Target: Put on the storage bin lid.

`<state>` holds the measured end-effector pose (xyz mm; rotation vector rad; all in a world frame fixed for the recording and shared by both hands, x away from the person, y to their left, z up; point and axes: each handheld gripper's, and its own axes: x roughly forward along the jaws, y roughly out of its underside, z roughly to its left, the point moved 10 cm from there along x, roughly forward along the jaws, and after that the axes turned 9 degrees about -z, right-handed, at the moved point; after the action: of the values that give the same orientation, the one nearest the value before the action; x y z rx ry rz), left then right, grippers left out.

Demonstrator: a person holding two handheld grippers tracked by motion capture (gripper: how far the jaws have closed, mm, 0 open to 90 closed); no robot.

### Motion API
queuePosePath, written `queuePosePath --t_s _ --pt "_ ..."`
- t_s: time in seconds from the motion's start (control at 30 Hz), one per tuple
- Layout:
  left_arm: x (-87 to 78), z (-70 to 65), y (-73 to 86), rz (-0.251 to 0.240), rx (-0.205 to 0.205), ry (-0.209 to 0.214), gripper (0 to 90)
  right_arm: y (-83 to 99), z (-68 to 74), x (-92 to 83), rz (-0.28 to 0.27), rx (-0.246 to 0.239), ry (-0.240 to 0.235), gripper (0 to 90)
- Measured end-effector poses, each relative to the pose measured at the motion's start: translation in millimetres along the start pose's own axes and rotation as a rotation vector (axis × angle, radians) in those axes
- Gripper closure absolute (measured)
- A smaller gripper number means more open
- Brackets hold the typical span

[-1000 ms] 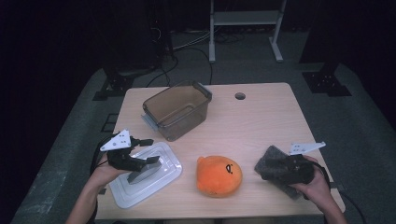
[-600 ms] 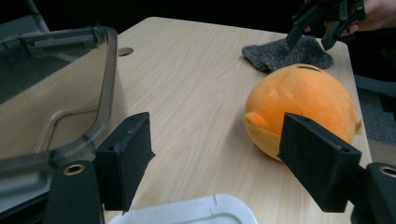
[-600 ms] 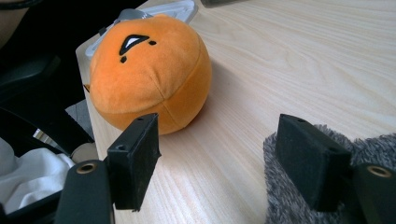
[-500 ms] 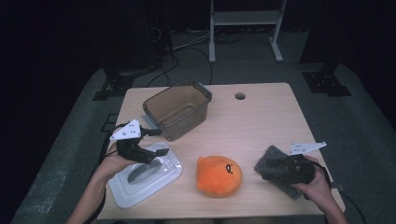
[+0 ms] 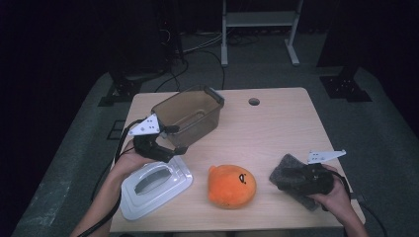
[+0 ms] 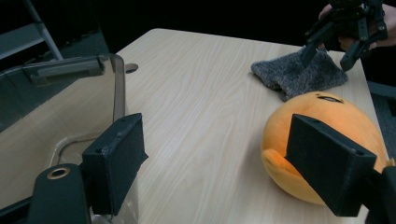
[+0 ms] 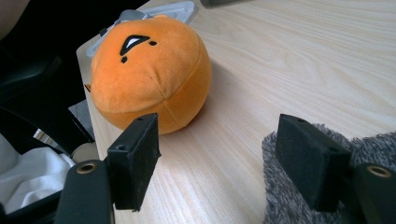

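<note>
The white lid [image 5: 155, 187] lies flat at the table's [image 5: 276, 123] near left corner; rigid, light, best taken by its raised grey handle. Left gripper [image 5: 170, 143], jaws just opening and empty, hangs over the brown container [image 5: 190, 116]; right gripper [image 7: 217, 158] gapes, empty, over the grey cloth [image 5: 291, 177]

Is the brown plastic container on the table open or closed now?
Open. The brown container stands upright with no cover on it, and its white lid lies flat on the table beside the orange plush toy.
</note>
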<state>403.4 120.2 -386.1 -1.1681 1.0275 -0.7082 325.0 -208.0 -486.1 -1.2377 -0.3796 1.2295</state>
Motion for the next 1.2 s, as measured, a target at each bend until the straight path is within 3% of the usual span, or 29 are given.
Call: queuePosePath --t_s 0.3,0.77,1.2 --pt "15.9 10.7 -7.0 0.009 0.011 -0.007 18.4 -0.2 0.3 0.3 0.0 -0.001 -0.002 29.5" --pt "37.8 26.8 -10.7 0.036 -0.004 -0.011 17.5 1.6 0.8 -1.6 0.001 0.001 -0.002 30.1" --pt "48.2 45.5 -10.9 0.038 -0.03 -0.051 16.7 3.0 -0.3 -1.9 0.005 0.002 -0.004 30.1"
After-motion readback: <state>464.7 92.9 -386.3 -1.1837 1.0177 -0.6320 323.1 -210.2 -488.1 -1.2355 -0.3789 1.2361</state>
